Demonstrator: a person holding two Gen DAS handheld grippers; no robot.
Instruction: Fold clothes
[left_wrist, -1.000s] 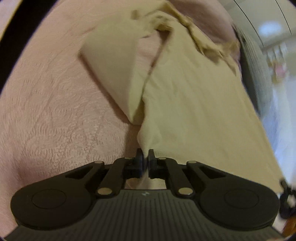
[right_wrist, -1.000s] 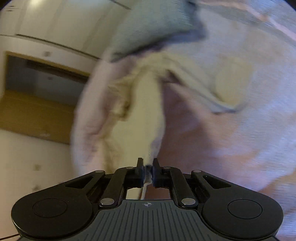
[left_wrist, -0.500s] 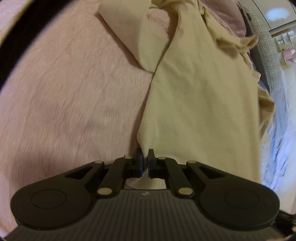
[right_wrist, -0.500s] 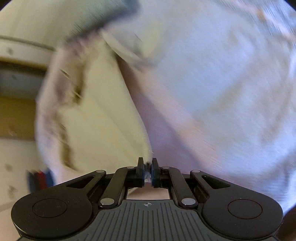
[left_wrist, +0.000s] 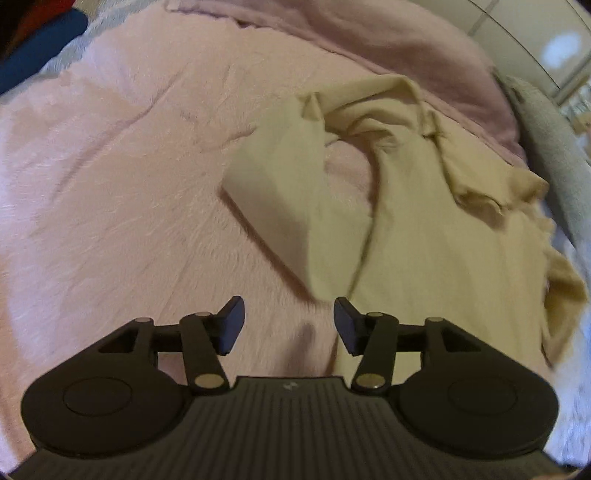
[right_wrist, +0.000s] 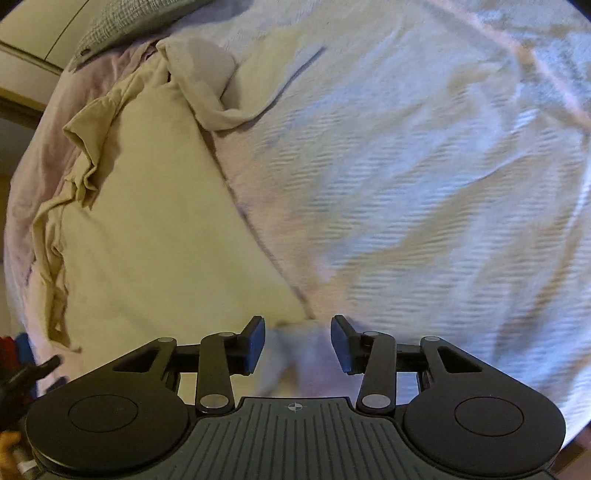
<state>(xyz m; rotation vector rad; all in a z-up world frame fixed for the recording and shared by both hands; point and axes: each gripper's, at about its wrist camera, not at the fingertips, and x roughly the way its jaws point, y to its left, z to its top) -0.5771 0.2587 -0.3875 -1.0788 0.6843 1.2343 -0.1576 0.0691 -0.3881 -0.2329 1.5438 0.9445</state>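
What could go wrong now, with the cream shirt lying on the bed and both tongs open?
1. The sleeve lies folded over and the collar area is bunched; folding now may lock in creases.
2. The shirt's far edge is rumpled near the bed's side and might slide off.
3. The left tongs or right tongs might pinch the pink blanket as well.

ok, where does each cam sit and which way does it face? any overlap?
Left wrist: on the left gripper, looking along its open fingers, down at the pink bedcover with the cream garment to the right.
Right wrist: on the right gripper, fingers open, looking down at the garment on the left and bedcover on the right.
No hand or arm shows, only the grippers.
Shared: garment and bedcover.
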